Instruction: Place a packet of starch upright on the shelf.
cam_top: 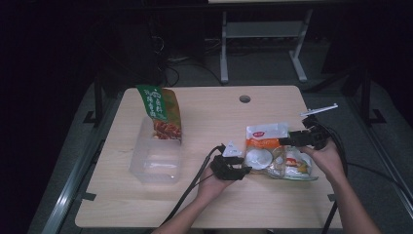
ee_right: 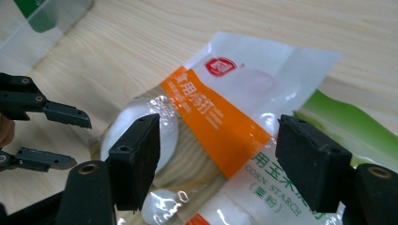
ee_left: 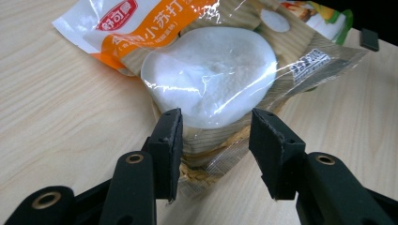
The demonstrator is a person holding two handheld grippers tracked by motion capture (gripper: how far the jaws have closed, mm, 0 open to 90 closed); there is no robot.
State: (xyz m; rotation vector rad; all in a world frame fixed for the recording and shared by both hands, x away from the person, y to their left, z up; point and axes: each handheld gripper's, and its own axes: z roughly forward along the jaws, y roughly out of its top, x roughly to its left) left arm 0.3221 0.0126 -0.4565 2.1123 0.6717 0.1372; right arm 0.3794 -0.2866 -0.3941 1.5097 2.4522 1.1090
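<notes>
Reaching toward one another at the lower right of the worktop [cam_top: 209,105], both grippers close in on a small heap of packets. The left gripper [ee_left: 216,133] has its jaws spread wide on either side of the near corner of the soda packet [ee_left: 211,70], a clear film pouch with an orange band and a white lump of powder inside; neither jaw looks to be pressing it yet. The right gripper [ee_right: 218,161] hangs with jaws also wide, above the corn starch bag [ee_right: 244,122], which lies partly over the other packets.

Both pouches look light, soft and slippery: glossy film that crinkles, loose powder that will sag and shift. I would judge a pinch on the flat sealed edge or a corner safer than one on the bulging middle.

The high view places the heap and shows a clear plastic box [cam_top: 156,158] with a green snack bag [cam_top: 163,114] standing in it at centre left. The gripper views give the printing, the seams and the jaw gaps.
</notes>
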